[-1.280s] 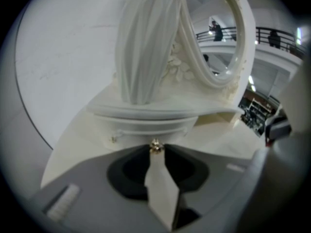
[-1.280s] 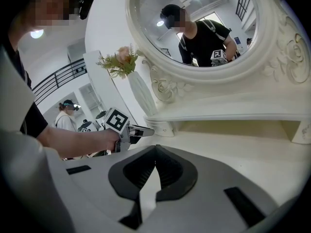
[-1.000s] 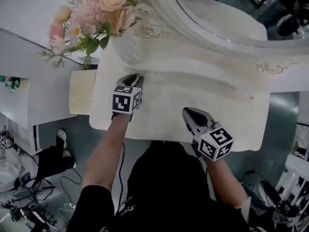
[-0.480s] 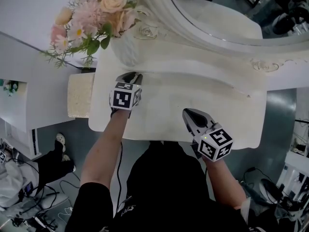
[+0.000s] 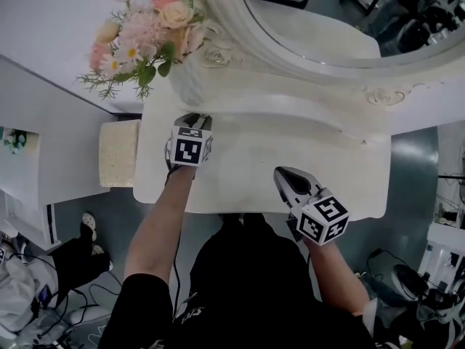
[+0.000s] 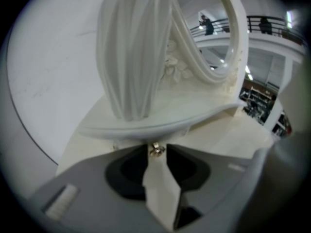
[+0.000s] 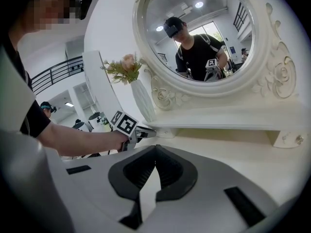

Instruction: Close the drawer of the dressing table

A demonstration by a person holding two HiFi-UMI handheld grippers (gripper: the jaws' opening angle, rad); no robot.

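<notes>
The white dressing table (image 5: 247, 158) carries a shelf with a small drawer under each end. My left gripper (image 5: 197, 116) is at the left drawer, whose front lies back under the shelf edge. In the left gripper view its jaws (image 6: 157, 147) are opening, with the little metal drawer knob (image 6: 156, 150) between the tips and a thin gap on either side. My right gripper (image 5: 279, 171) hovers over the table's front right, shut with nothing in it (image 7: 155, 147). In the right gripper view, the left gripper (image 7: 148, 132) points at the drawer.
A ribbed white vase (image 5: 187, 86) of flowers (image 5: 145, 38) stands on the shelf just above the left gripper. The oval mirror (image 5: 320, 20) rises behind. A second knob (image 7: 297, 140) shows at the shelf's right end. A beige block (image 5: 118, 153) sits left of the table.
The head view has drifted, so the table sits a little differently in the picture. Both grippers stay almost where they were, the left one at the drawer.
</notes>
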